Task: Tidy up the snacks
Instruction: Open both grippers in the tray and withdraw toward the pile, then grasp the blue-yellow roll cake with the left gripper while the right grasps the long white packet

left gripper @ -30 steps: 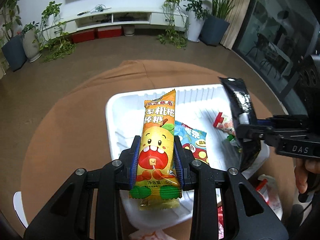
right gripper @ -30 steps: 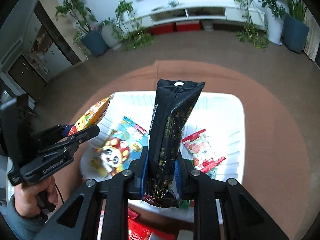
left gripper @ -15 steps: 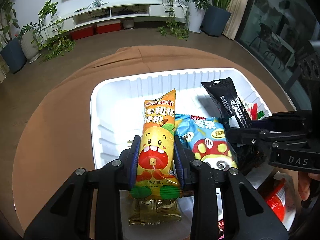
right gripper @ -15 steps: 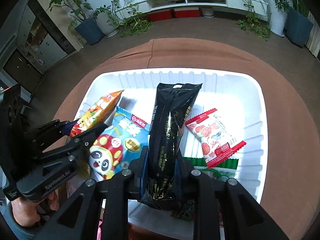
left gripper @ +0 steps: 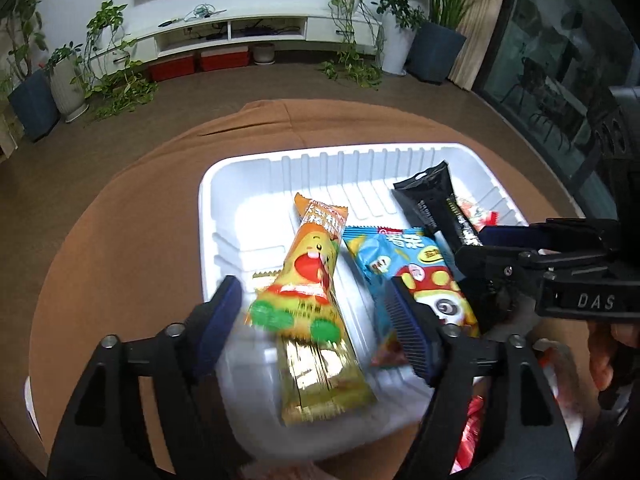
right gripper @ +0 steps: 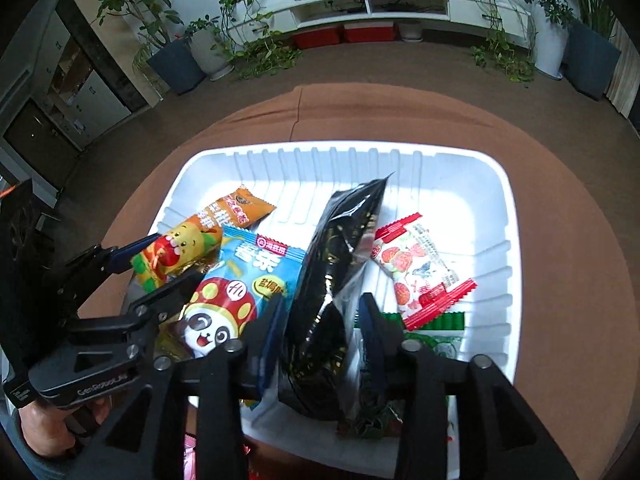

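Note:
A white ribbed tray sits on a round brown table. My left gripper is open; the orange fruit-candy packet lies loose between its fingers in the tray's left part, over a gold packet. My right gripper is open around the black pouch, which rests in the tray's middle. A blue panda packet lies between the two.
A red-and-white strawberry candy packet and a green-edged packet lie in the tray's right part. More red wrappers lie on the table near the tray's front edge. Brown cloth surrounds the tray.
Both grippers have opened. The orange packet has dropped and tilted into the tray; the black pouch has settled into the tray's middle.

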Tool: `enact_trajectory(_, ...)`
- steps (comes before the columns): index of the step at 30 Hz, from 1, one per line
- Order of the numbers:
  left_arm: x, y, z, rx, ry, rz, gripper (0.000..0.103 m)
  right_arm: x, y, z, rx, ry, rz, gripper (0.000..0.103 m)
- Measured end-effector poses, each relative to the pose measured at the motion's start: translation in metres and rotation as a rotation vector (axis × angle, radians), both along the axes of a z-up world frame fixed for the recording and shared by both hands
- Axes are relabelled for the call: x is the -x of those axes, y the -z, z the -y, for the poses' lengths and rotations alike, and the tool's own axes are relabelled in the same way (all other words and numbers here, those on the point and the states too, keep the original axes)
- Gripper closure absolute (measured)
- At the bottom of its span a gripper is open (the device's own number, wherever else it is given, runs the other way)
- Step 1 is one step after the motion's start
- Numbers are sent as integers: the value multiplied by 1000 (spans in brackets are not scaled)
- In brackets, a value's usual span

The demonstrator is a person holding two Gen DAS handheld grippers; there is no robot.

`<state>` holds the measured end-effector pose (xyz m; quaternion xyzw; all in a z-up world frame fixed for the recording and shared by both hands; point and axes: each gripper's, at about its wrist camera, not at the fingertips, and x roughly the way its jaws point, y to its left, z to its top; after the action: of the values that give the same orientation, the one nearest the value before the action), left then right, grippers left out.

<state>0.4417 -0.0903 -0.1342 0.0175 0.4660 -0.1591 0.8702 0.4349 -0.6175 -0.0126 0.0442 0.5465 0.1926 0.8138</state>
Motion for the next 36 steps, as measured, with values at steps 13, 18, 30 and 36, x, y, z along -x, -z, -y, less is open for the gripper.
enact_trajectory(13, 128, -42, -16, 97, -31, 11, 5, 118, -71, 56, -140, 71, 215, 20)
enact_trajectory(18, 170, -34, -2, 82, -24, -38, 5, 189, -55, 85, -156, 164, 199, 20)
enact_trajectory(30, 258, -2, 32, 21, 44, -111, 6, 258, -23, 110, -206, 265, 157, 23)
enact_trajectory(36, 258, 12, 38, -26, 41, -131, 16, 267, -19, 107, -200, 251, 160, 23)
